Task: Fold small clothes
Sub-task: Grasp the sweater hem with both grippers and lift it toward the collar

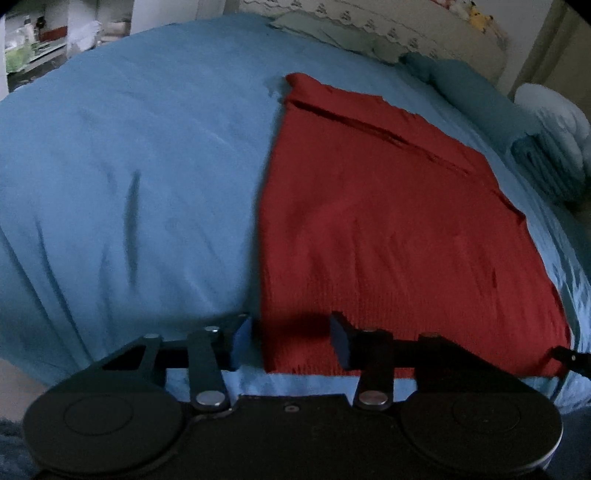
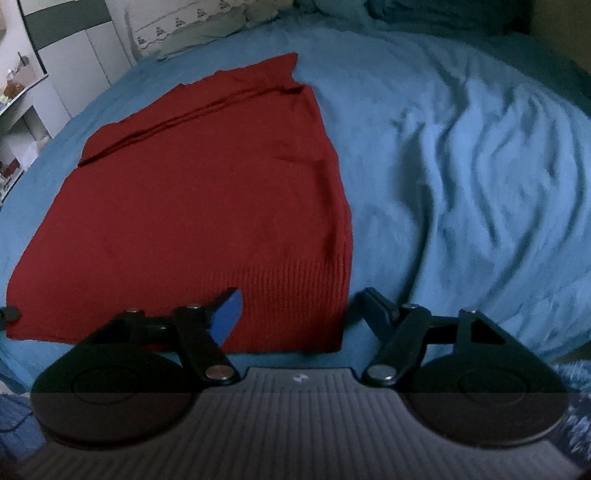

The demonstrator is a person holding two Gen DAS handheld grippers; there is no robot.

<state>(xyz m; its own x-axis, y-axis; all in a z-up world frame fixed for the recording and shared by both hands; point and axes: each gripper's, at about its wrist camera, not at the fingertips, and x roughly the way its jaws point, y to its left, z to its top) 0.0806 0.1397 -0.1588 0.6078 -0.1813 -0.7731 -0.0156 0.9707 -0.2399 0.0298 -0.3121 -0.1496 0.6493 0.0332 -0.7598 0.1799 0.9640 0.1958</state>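
Note:
A red knitted garment [image 1: 388, 229] lies flat on a blue bedsheet [image 1: 129, 147], with a folded band across its far end. My left gripper [image 1: 291, 339] stands open low over the garment's near left corner, whose side edge runs up between the fingers. In the right wrist view the same red garment [image 2: 192, 206] fills the left half, ribbed hem nearest. My right gripper [image 2: 301, 314] is open astride the near right corner of the hem, one blue pad [image 2: 229, 317] over the cloth and the other finger [image 2: 373, 306] over the bedsheet [image 2: 461, 166]. No pad presses the cloth.
A teal pillow [image 1: 476, 96] and a white pillow [image 1: 554, 118] lie at the far right of the bed. A pale patterned cover [image 1: 369, 26] lies along the head. Shelves [image 1: 33, 48] stand beyond the left side. The sheet to the right of the garment is wrinkled.

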